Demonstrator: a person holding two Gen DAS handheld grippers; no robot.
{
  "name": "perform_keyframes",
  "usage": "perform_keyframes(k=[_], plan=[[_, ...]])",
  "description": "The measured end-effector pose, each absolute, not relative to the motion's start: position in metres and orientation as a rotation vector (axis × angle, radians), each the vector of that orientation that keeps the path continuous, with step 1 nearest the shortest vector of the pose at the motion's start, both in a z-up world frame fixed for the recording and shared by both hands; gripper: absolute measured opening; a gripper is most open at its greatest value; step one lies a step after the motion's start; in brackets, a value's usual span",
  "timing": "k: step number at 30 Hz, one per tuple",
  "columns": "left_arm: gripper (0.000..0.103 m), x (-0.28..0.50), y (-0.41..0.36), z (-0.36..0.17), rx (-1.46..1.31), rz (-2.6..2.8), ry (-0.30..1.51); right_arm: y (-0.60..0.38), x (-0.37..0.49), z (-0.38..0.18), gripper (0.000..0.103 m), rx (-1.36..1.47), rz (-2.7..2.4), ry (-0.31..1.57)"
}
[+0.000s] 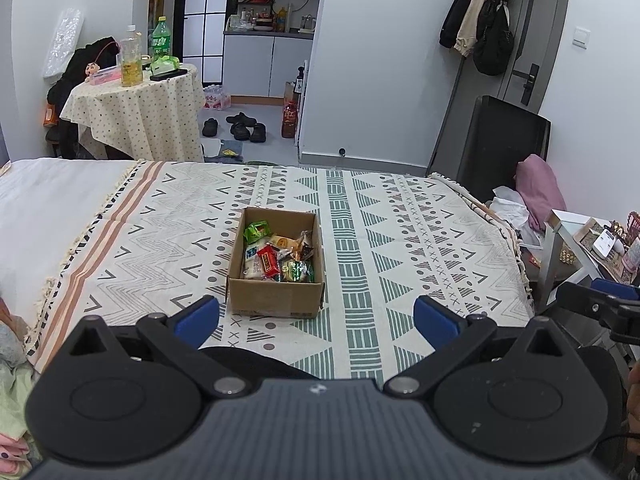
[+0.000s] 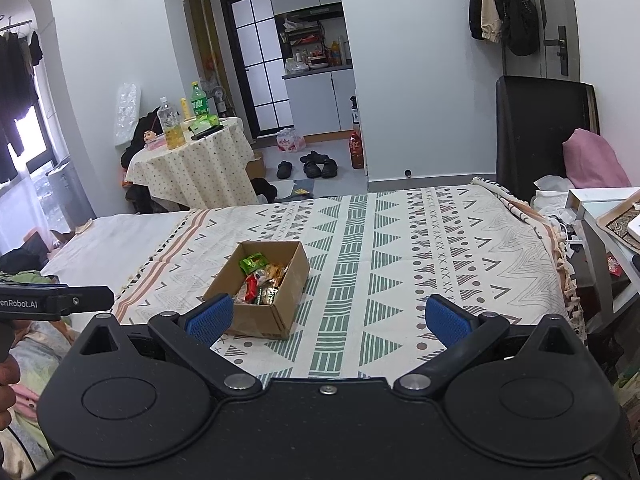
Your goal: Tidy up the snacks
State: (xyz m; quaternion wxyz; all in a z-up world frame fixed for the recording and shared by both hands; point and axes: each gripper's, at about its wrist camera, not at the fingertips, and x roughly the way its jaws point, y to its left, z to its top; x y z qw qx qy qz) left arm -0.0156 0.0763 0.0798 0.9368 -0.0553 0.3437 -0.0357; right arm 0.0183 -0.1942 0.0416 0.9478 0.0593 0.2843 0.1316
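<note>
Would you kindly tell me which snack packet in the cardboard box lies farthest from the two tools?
The bright green packet in the far-left corner of the cardboard box. The red packet and the other wrappers lie closer to the near wall.

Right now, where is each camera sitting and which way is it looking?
Left wrist view: sits on the left gripper, looking forward over the bed at the cardboard box straight ahead; its own open blue fingers show, and the right gripper's tip at the right edge.
Right wrist view: sits on the right gripper, looking the same way, with the box left of centre; its open fingers, the left gripper's tip and part of a hand show.
Both share the box of snacks, patterned blanket and round table.
</note>
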Motion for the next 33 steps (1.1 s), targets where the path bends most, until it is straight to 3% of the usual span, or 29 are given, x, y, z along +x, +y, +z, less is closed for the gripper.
perform_keyframes(k=[33], plan=[[0.103, -0.0175, 0.0777, 0.0788, -0.113, -0.069, 0.71, -0.1955, 0.0203, 0.0419, 0.103, 0.127, 0.257, 0.586]])
